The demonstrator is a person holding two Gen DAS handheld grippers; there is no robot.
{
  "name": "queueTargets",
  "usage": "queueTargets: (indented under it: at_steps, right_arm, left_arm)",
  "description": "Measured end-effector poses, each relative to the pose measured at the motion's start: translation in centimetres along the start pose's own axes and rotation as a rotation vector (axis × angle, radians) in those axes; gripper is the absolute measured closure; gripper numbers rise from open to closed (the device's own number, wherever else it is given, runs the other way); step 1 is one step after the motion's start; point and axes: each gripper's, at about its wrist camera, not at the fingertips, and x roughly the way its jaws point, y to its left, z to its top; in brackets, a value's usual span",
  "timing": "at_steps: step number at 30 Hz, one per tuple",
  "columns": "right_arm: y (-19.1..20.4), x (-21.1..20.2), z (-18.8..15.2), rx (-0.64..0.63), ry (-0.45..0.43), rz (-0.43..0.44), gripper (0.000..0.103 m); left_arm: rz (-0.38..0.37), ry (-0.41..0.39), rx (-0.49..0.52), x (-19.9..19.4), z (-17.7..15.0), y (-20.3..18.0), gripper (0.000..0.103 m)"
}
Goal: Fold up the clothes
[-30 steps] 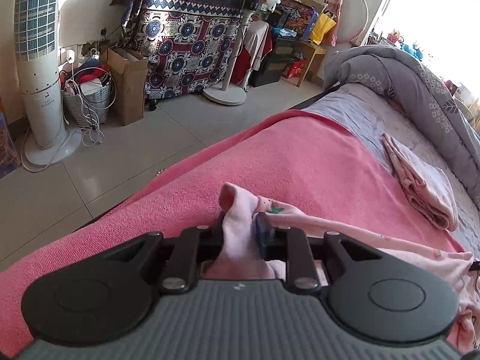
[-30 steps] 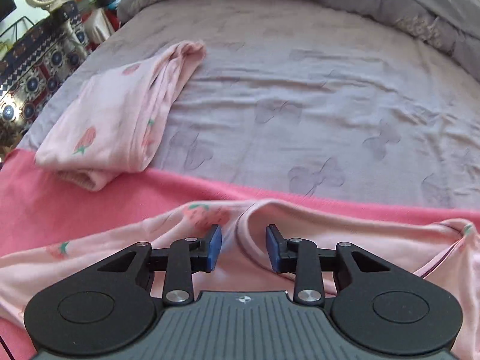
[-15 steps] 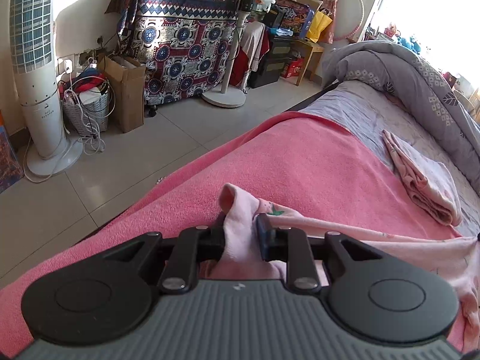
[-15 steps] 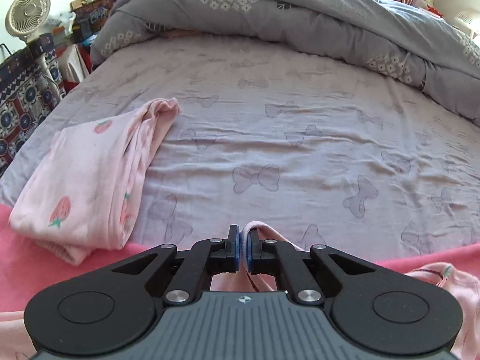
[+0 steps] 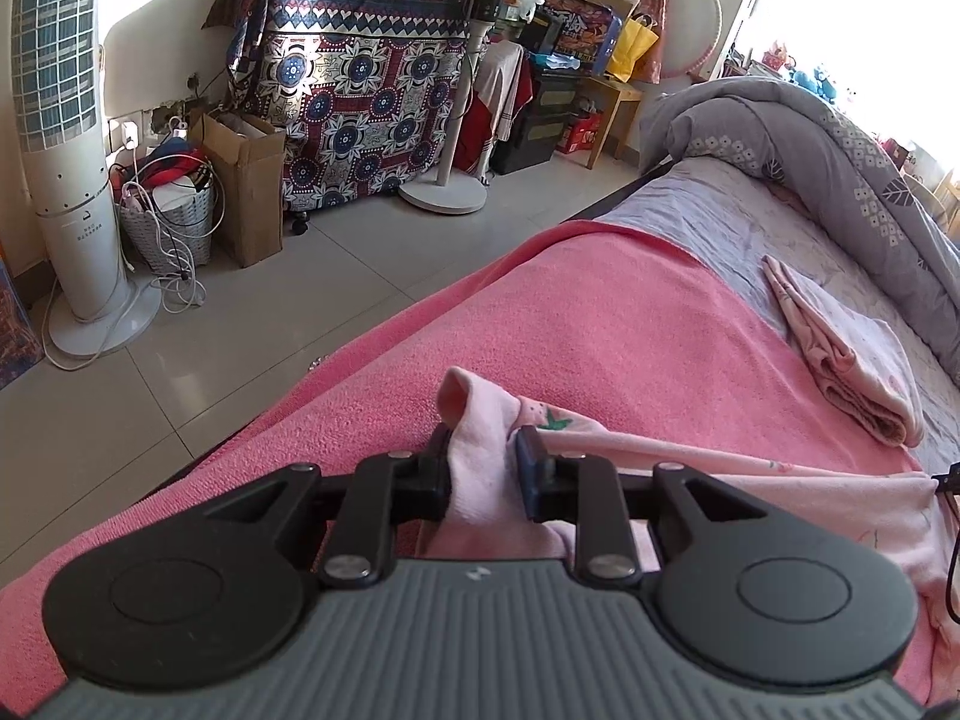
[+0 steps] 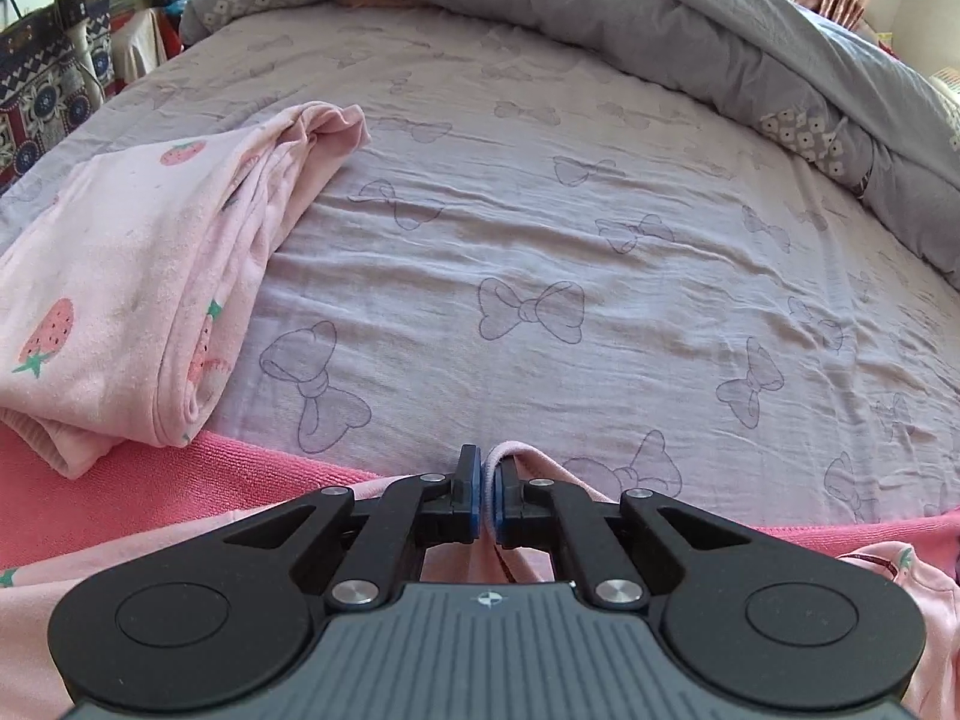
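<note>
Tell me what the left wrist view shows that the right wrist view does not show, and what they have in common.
Only the left wrist view: the tiled floor, a white tower fan, a cardboard box, and the left gripper with its jaws shut on a bunched end of the pink garment.

Only the right wrist view: the bow print on the lilac sheet, and the right gripper with its jaws pinching the garment's trimmed edge.

Both: the folded strawberry garment, the grey duvet, the pink blanket.

the folded garment (image 6: 120, 276) lies on the sheet (image 6: 540, 252), beyond the blanket (image 5: 540, 324), quilt (image 6: 720, 30) behind.
</note>
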Motion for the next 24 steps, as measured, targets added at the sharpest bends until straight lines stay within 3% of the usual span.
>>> queueTargets:
  at_steps: [18,22,24]
  right_arm:
    - [0.7,1.2,1.0,-0.058,0.027,-0.03,0.096]
    - [-0.4,0.4,1.5,-0.019,0.055,0.03,0.095]
    - [-1.4,-0.8,1.4,-0.005,0.053,0.099,0.086]
  left_arm:
    - [-0.006,0.004,0.022,0.2,-0.1,0.2,0.07]
    - [-0.016,0.014,0.013,0.2,0.2,0.3,0.069]
    - [-0.014,0.024,0.018,0.2,0.4,0.2,0.069]
